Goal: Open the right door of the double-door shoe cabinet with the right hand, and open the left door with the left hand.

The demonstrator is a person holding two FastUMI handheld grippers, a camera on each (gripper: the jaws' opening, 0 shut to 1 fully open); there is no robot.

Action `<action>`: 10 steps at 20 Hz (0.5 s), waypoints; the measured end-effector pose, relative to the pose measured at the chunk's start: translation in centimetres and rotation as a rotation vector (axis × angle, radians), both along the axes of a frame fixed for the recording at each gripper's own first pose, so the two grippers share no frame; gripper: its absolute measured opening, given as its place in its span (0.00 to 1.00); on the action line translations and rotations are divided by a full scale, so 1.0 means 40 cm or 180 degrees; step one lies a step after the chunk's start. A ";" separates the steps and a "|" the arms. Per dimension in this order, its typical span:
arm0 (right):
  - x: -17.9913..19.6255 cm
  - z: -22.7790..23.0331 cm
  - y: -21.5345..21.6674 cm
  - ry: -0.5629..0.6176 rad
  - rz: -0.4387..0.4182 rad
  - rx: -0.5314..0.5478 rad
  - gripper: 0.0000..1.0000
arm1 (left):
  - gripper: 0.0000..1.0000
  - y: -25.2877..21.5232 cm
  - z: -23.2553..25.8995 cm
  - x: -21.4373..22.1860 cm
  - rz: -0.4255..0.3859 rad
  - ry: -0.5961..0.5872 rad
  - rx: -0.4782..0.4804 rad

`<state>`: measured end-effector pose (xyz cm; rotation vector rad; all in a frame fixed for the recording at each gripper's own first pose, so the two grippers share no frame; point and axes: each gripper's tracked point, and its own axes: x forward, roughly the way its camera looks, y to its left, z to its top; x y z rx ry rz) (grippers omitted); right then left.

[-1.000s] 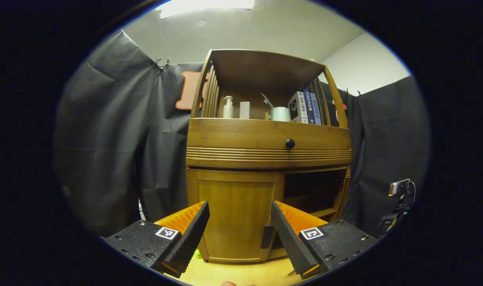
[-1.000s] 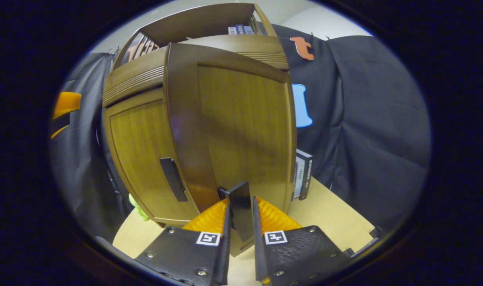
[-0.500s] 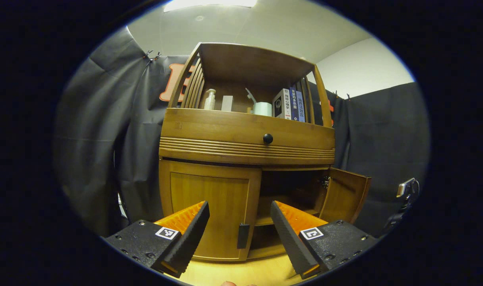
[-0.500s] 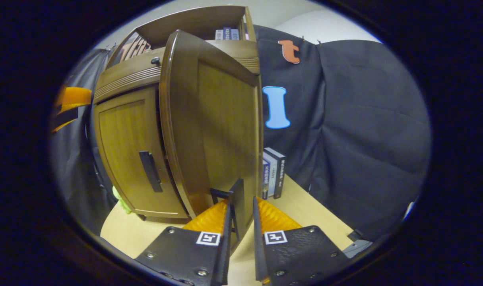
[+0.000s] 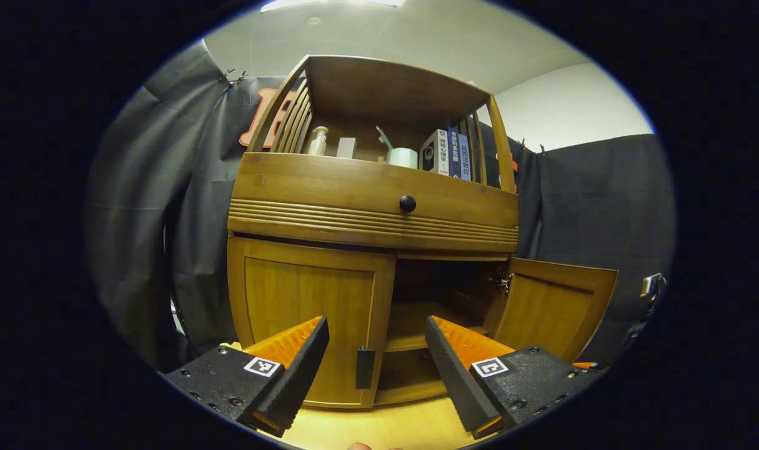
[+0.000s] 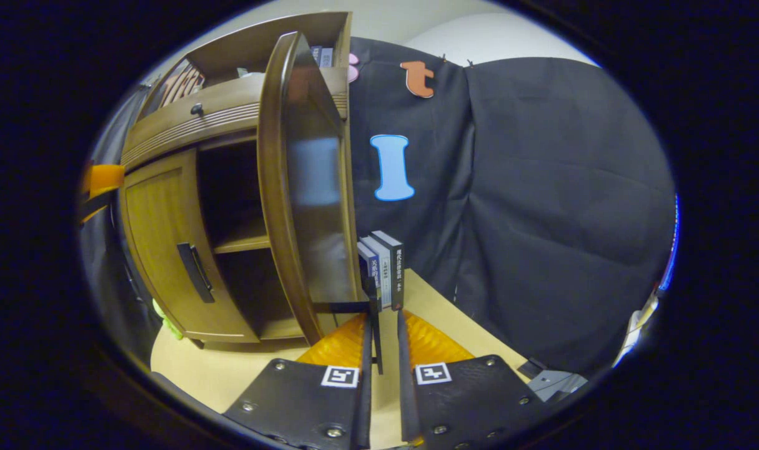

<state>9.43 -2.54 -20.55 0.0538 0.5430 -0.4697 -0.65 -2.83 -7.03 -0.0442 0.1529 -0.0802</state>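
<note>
Cabinet [image 5: 367, 206]: two doors, right door [image 5: 551, 306] open, left door [image 5: 304, 325] closed; right hand-held gripper [image 6: 382, 334] clamps the right handle [image 6: 374, 312], left hand-held gripper [image 5: 376, 350] gapes wide, empty

– Was there anything I could have read from where I held them?

– Very little. Your left gripper [image 5: 376, 322] carried a square black-and-white marker [image 5: 262, 366] on one finger mount and a second marker [image 5: 490, 367] on the other. They were coded patterns, not letters or numbers. Your right gripper [image 6: 384, 314] bore the same kind of pair [image 6: 340, 375].

– And the books?

– The books on the cabinet's upper shelf [image 5: 449, 153] had printed spines facing you, but the characters were too small to make out. The same went for the books standing on the table [image 6: 385, 269] beside the cabinet: there was print down the spines, none of it legible.
</note>
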 end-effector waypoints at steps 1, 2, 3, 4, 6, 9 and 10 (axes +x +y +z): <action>-0.006 0.005 -0.008 0.0003 -0.0011 -0.0040 0.19 | 0.95 -0.001 -0.006 0.004 0.0002 0.0021 0.0000; -0.010 0.010 -0.020 0.0001 -0.0031 -0.0090 0.19 | 0.95 -0.002 -0.017 0.008 0.0011 0.0047 -0.0001; -0.015 0.016 -0.033 -0.0003 -0.0063 -0.0145 0.19 | 0.95 -0.002 -0.025 0.011 0.0018 0.0075 -0.0006; -0.021 0.027 -0.046 -0.0010 -0.0109 -0.0204 0.19 | 0.95 -0.004 -0.035 0.013 0.0018 0.0103 -0.0016; -0.036 0.043 -0.075 -0.0038 -0.0223 -0.0342 0.19 | 0.95 -0.003 -0.049 0.027 0.0005 0.0145 -0.0031; -0.061 0.070 -0.123 -0.0046 -0.0403 -0.0504 0.19 | 0.95 -0.004 -0.063 0.040 -0.0008 0.0173 -0.0016; -0.072 0.082 -0.139 -0.0060 -0.0470 -0.0529 0.19 | 0.92 -0.006 -0.069 0.041 -0.0013 0.0183 -0.0007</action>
